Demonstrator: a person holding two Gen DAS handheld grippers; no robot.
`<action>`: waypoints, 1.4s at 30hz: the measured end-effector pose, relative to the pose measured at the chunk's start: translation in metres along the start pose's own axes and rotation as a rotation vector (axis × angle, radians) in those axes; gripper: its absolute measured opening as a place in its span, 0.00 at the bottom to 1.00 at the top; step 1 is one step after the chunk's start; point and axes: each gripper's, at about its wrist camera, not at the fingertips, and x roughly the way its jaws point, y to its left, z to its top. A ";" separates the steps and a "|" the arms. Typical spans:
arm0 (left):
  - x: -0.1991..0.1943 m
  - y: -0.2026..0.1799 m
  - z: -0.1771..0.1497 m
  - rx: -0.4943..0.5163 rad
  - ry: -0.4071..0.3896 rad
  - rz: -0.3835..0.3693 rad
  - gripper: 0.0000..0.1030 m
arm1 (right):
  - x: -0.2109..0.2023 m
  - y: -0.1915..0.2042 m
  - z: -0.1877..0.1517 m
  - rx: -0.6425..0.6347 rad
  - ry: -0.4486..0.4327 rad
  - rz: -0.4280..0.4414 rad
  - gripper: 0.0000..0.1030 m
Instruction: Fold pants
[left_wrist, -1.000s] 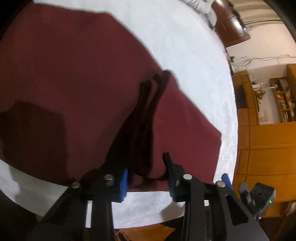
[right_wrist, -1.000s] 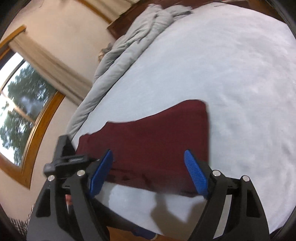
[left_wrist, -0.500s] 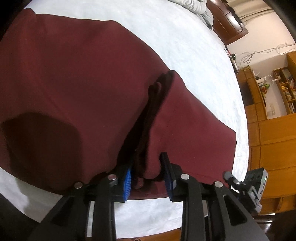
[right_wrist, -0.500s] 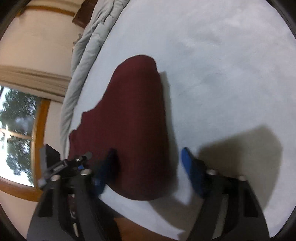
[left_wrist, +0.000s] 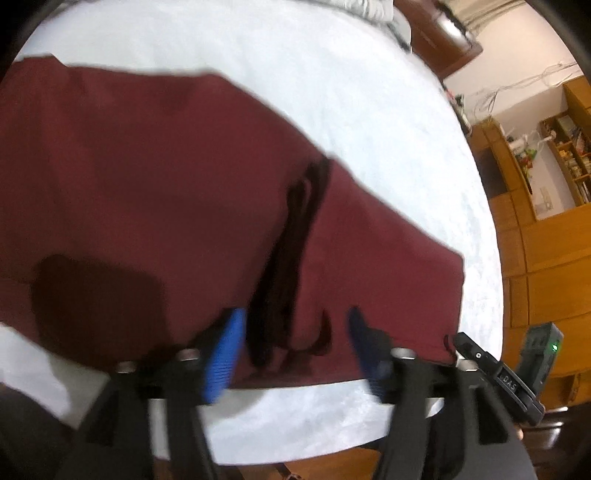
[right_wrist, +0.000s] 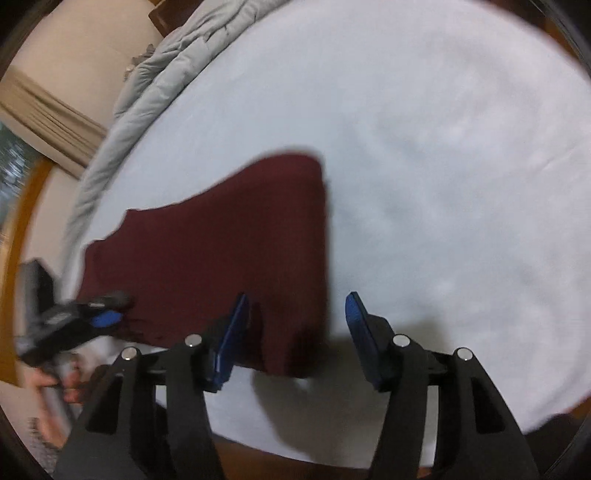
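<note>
Dark red pants (left_wrist: 147, 192) lie spread on a white bed (left_wrist: 332, 74), with a dark raised fold (left_wrist: 295, 236) running down toward the near edge. My left gripper (left_wrist: 291, 339) is open, its blue pads on either side of the fold's near end. In the right wrist view the pants (right_wrist: 229, 236) lie flat, their right edge straight. My right gripper (right_wrist: 295, 332) is open over the pants' near right corner. The left gripper (right_wrist: 85, 314) shows at the far left of that view.
A grey duvet (right_wrist: 155, 85) is bunched along the far side of the bed. A curtain and window (right_wrist: 37, 122) stand at the left. Wooden cabinets and shelves (left_wrist: 546, 206) stand to the right of the bed. The bed's near edge (left_wrist: 295, 435) is just below both grippers.
My left gripper has opened and let go of the fold, which now lies on the bed. My right gripper stayed open and shifted over the pants' near right corner.
</note>
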 end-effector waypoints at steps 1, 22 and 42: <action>-0.014 0.005 0.000 -0.004 -0.029 -0.007 0.74 | -0.009 0.009 0.002 -0.032 -0.027 -0.025 0.59; -0.129 0.215 0.000 -0.301 -0.140 0.265 0.85 | 0.067 0.134 -0.017 -0.318 0.128 -0.103 0.65; -0.123 0.229 0.038 -0.226 -0.045 0.262 0.33 | 0.077 0.138 -0.020 -0.325 0.148 -0.148 0.69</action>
